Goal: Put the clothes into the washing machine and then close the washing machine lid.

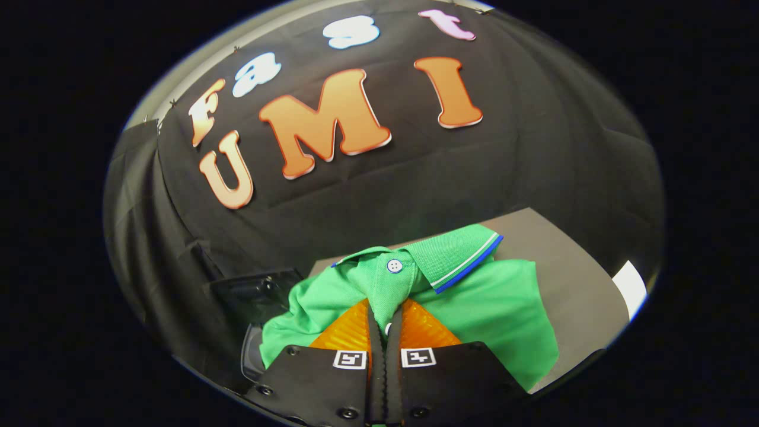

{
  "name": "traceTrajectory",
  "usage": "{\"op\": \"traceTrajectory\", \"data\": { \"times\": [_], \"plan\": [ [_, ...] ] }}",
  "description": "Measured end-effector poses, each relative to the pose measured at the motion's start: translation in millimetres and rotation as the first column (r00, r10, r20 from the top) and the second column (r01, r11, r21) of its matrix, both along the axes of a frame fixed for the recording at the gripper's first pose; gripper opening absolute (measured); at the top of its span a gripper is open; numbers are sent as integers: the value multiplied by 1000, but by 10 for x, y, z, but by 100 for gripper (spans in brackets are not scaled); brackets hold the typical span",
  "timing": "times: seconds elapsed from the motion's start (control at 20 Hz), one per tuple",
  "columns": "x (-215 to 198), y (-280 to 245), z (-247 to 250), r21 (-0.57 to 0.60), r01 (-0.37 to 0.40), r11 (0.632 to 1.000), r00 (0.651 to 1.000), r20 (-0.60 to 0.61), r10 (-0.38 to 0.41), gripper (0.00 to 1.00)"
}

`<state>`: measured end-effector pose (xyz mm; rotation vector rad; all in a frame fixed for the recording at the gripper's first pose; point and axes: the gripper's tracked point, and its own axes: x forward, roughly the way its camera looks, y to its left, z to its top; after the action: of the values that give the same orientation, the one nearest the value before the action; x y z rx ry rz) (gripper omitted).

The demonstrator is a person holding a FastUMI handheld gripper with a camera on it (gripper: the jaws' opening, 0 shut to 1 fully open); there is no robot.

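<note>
- The shirt (474,302) is green. It is a polo shirt, and it is bunched up and hanging from the gripper (385,314).
- The two fingers are squeezed together on the shirt. A fold of the green cloth by the button strip is pinched between them, so both fingers press on it.
- A white button (394,265) sits on the shirt just past the fingertips.
- The collar (456,255) is next to the button, on the far side of the shirt. It is flipped open and has a white and blue stripe along its edge.
- The rest of the shirt spreads out on both sides of the fingers. More of it hangs on the right side than on the left.
- A gray table (569,267) is behind and under the shirt. The shirt covers part of it.
- A white thing (631,287) lies past the far right end of the table, well apart from the shirt. I cannot tell what it is.
- A dark, shiny, see-through thing (255,293) is just left of the shirt, lower than the table top. It may be part of the washing machine, but I cannot tell for sure.
- The black cloth wall (533,154) stands behind the shirt and the table.
</note>
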<state>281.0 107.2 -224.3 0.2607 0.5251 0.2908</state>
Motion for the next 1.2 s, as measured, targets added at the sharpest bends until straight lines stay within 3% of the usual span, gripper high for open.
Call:
{"op": "traceTrajectory", "data": {
  "times": [0.25,0.45,0.6,0.95,1.2],
  "plan": [
    [-78,-49,511,33,34,999,983,182,-40,8],
    [-230,-33,864,22,-4,1000,965,264,-2,8],
    [-587,82,1321,33,-40,999,946,323,27,8],
    [-1012,701,1790,53,-145,988,907,406,111,8],
    [-1304,1397,2060,54,-133,990,886,455,94,7]
  ]
}}
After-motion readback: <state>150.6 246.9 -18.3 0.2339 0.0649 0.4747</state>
